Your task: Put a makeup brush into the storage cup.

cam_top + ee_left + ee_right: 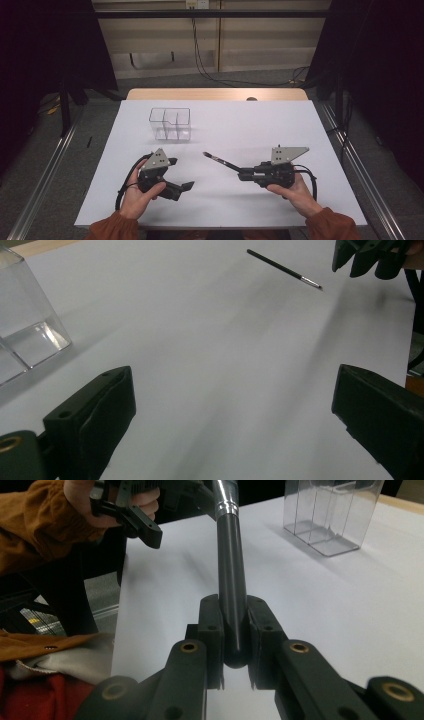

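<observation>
A thin black brush (pixel 222 161) with a silver ferrule sticks out leftward from my right gripper (pixel 242 173), over the white sheet. In the right gripper view both pads of my right gripper (pixel 234 625) press on the thick end of the brush (pixel 231 570). My left gripper (pixel 181 173) sits at the front left in a hand, its jaws wide apart. Nothing lies between the jaws of my left gripper (pixel 235 405), and the brush (pixel 282 269) lies farther off at the top. A clear container (pixel 170 123) with compartments stands behind my left gripper.
The white sheet (pixel 250 125) covers the table, with a wooden edge (pixel 215 94) at the back. The clear container (pixel 330 515) stands beyond the brush tip. Metal rails (pixel 45 170) run along both sides on the floor.
</observation>
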Demonstrator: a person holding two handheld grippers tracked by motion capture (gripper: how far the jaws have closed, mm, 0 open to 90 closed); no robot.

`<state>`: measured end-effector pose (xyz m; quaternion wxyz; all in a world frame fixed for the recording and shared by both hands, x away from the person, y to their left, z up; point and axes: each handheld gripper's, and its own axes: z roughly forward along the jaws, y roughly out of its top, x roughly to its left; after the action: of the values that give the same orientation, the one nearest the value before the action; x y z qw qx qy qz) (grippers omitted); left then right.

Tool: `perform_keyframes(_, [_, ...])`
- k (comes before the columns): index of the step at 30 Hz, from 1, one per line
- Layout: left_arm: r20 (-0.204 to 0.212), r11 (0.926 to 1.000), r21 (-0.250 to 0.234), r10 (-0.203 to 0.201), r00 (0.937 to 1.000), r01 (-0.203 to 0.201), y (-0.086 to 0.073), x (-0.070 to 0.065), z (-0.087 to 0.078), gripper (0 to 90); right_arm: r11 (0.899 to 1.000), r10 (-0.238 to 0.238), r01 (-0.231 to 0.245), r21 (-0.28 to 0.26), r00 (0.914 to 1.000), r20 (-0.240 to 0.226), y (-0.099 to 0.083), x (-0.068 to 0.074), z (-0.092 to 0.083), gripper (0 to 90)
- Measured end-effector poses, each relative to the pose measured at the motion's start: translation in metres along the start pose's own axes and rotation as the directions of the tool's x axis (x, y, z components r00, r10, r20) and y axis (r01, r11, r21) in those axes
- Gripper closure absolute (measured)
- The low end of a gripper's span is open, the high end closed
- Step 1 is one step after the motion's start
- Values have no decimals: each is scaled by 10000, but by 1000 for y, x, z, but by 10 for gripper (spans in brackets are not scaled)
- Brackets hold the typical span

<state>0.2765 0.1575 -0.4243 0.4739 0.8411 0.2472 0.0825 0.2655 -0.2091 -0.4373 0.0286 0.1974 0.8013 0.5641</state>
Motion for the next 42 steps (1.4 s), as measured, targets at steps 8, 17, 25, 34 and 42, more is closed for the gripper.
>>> perform_keyframes(8, [117,9977,-672,-26,9999,33,7,-5,7,46,9993,-129,134,-350,9998,118,2,1,-2,802])
perform_keyframes(17, [558,9883,-1517,238,9982,-151,26,-17,24,62,9979,-240,249,-599,9996,162,5,1,-5,802])
perform_keyframes(25, [863,9829,-1829,368,9956,-205,38,-27,40,61,9973,-267,284,-677,9993,252,6,0,-8,802])
perform_keyframes(34, [1287,9757,-2193,330,9911,-40,49,-36,54,56,9967,-305,325,-748,9992,277,7,0,-8,802])
perform_keyframes(42, [1196,9678,-2516,430,9919,-116,54,-40,61,148,9964,-308,332,-784,9990,312,6,0,-9,802])
